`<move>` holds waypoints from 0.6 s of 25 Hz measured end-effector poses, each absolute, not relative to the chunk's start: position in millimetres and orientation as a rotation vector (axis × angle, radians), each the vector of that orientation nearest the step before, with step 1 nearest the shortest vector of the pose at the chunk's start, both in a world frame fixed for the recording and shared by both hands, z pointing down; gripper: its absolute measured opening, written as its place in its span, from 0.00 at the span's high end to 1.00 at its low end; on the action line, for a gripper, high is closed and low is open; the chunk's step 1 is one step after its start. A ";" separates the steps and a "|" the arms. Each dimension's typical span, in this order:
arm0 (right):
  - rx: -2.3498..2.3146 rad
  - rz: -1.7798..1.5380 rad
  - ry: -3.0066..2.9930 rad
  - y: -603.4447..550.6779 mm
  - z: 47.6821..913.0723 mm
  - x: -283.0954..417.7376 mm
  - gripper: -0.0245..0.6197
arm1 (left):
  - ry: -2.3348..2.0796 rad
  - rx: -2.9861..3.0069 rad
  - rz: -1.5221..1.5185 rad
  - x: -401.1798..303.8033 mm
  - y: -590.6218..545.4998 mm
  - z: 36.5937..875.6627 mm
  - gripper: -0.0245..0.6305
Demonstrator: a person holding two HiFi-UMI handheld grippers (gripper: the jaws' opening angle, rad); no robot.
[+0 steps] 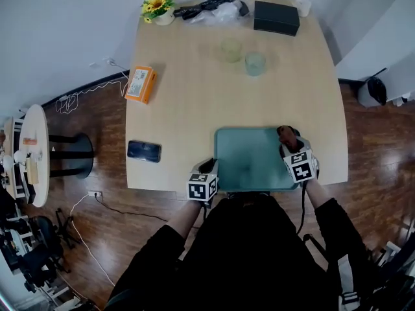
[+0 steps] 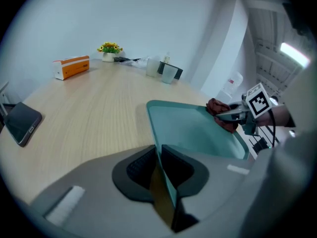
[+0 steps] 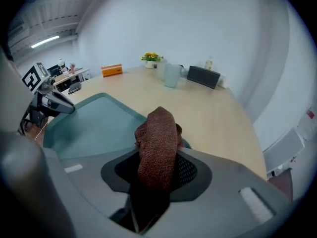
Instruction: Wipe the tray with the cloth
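1. Head view: the teal tray [image 1: 249,161] lies at the near edge of the desk [image 1: 188,109], straight in front of the person, with its long axis running left to right.
2. The left tool [image 1: 209,168] is at the tray's near-left corner. The left gripper view shows its jaws clenched tight on the thin tray rim, which is wedged between the pads. It probably serves as an anchor so the tray does not slide.
3. The right tool [image 1: 290,140] is at the tray's right rim, toward the far-right corner. The right gripper view shows its jaws part-closed, grasping the brown-red cloth [image 3: 157,138]. The cloth is bunched up and pokes out past the jaw tips.
4. Key relation: the tray floor lies to the left of the cloth and a bit nearer the person. The cloth sits at or over the right rim. Whether it presses on the tray surface can't be told.
5. Judgement: wiping looks barely begun or at the end of a stroke. The next stroke calls for the right tool to drag the cloth leftward along the long axis, toward the left tool.
6. Risk guess: a stroke run too far would bump the clamped corner.
7. The phone [image 1: 144,151] sits left of the tray, near it. The two glasses [image 1: 255,63] and the orange box [image 1: 140,83] stand well apart from the tray, out of the wipe path.
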State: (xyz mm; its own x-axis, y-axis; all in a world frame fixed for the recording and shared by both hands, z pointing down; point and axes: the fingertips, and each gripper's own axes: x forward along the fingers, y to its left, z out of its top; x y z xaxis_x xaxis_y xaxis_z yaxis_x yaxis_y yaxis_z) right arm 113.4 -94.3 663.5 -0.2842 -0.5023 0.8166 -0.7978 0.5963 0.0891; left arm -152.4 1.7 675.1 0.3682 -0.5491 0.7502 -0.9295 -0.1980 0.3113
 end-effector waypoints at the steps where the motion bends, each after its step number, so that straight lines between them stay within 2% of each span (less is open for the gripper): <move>1: 1.065 0.435 -1.937 -98.2 662.3 126.5 0.75 | -1.289 1.871 0.633 -153.0 1.3 675.2 0.93; 4: 1.132 0.461 -1.914 -105.5 660.4 145.7 0.75 | -1.296 1.871 0.633 -153.9 1.5 676.1 0.93; 7: 1.131 0.482 -1.909 -101.2 662.3 125.9 0.75 | -1.293 1.870 0.634 -154.8 2.3 676.9 0.93; 15: 0.675 0.310 -2.137 -80.6 660.5 -100.6 0.75 | -1.289 1.868 0.634 -153.5 1.3 674.7 0.93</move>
State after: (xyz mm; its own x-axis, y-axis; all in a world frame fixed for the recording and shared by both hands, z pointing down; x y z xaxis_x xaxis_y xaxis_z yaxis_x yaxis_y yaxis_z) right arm -100.6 -80.6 660.5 -0.4920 -0.3562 0.7943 -0.5672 0.8234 0.0180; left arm -153.5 1.3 674.7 0.3658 -0.5498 0.7509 -0.9304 -0.1966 0.3093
